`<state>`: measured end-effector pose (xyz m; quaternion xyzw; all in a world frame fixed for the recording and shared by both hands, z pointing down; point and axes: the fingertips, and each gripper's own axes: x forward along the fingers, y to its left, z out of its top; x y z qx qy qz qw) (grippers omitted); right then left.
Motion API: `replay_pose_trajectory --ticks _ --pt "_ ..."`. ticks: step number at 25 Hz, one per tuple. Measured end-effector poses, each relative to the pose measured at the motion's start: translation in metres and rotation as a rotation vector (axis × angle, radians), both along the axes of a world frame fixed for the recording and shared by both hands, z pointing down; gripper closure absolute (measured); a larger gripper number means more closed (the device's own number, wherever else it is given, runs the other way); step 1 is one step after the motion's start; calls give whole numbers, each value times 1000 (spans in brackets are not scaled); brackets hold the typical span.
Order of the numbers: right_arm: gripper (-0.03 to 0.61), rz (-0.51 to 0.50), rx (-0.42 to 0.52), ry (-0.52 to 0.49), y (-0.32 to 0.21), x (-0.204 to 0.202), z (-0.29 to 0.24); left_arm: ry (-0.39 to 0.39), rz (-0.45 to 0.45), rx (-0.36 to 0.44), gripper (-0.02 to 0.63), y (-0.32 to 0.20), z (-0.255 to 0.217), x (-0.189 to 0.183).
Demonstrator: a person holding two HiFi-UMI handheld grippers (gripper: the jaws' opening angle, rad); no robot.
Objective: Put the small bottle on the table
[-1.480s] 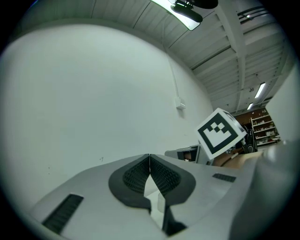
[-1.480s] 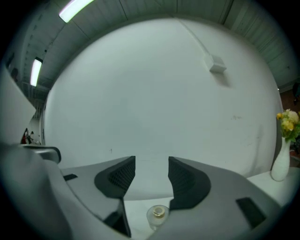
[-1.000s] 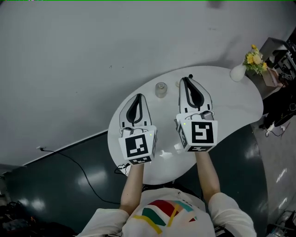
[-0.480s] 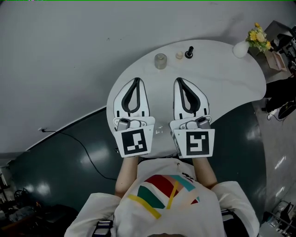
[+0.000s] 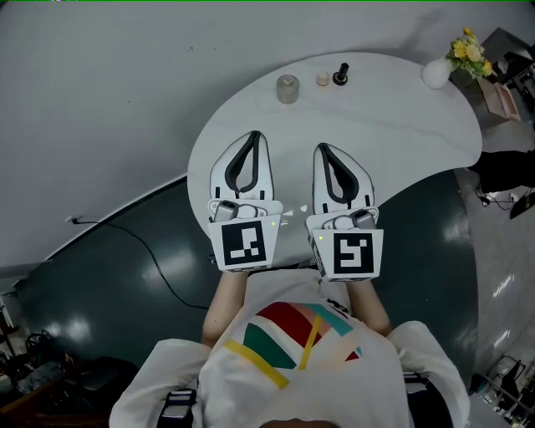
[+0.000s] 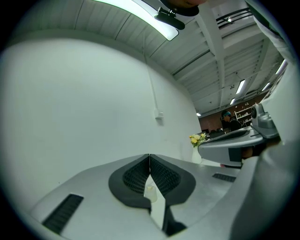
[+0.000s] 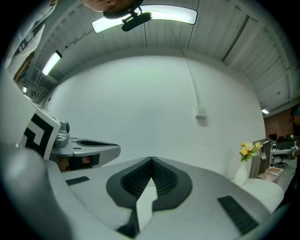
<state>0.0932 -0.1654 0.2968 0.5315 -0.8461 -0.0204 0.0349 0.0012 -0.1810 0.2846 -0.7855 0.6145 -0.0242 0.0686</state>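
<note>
I am holding the left gripper [image 5: 254, 135] and right gripper [image 5: 320, 148] side by side at the desk's [image 5: 401, 125] lower edge, fingers closed on nothing, seemingly because the small bottle [image 5: 287, 88] is already standing upright at upper centre of the frame, well apart from both.

No legible text or numbers

— Where's the light from?
— The strip lamp [image 7: 173, 14] overhead, bright and even; soft glare spots on the dark floor [image 5: 171, 272].
— Sharpness?
— Head view crisp; gripper views bulge, corners black.
</note>
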Motion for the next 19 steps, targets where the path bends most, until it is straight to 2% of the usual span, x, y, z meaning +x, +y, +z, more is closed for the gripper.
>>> replay_pose_trajectory --ticks 19 --pt "568 41 1 -30 7 16 -2 21 36 47 595 16 -24 21"
